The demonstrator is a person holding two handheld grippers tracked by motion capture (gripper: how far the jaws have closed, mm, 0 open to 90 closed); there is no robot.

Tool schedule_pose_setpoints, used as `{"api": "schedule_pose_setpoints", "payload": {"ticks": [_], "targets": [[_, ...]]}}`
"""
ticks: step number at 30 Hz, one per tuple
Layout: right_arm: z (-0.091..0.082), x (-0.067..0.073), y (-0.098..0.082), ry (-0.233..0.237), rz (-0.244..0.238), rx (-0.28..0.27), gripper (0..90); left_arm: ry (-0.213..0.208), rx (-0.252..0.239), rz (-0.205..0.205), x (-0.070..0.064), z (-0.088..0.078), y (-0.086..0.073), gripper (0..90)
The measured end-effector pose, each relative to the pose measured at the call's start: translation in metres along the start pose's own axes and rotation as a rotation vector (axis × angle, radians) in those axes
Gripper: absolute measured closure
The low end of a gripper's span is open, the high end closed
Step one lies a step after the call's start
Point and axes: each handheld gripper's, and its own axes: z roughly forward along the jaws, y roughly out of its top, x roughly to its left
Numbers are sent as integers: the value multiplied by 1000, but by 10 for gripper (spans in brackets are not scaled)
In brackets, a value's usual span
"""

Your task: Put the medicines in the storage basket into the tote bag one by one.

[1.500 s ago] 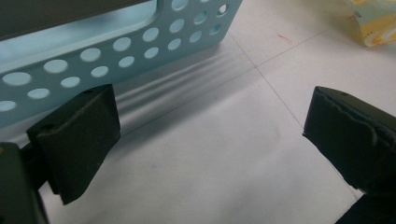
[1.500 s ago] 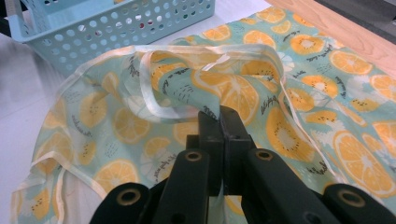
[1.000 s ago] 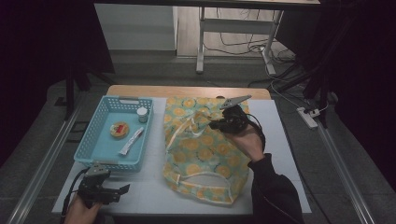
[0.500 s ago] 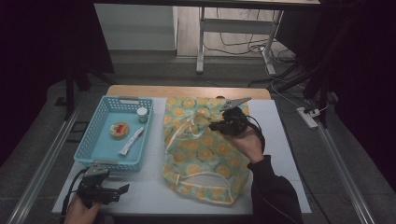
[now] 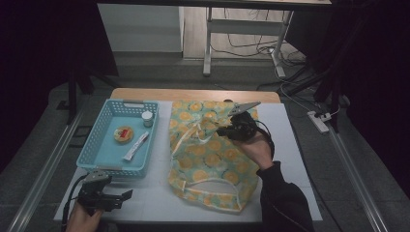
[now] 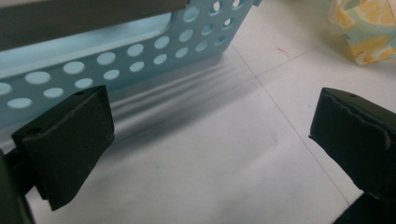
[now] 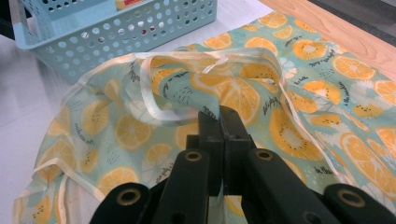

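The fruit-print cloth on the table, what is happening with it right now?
A person works at a white table with a gripper in each hand. The right gripper is shut on a fold of the fruit-print cloth, an apron-like piece with pale ribbon ties, pinching it near its upper middle. The left gripper rests open at the near left, holding nothing, beside the blue basket, which contains a few small items.

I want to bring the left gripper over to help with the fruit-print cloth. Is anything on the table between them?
Nothing visible: bare white table lies between the open left gripper and the cloth. The blue basket sits off to the side.
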Motion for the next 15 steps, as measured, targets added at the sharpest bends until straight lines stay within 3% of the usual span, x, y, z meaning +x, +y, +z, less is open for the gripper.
{"api": "schedule_pose_setpoints", "payload": {"ticks": [8,15], "targets": [[0,-1,-1,4,1,-5,890,-16,13,-1,-1,-3,1,1],[-1,-2,-1,4,0,-5,890,-55,-1,23,1,-7,3,0]]}}
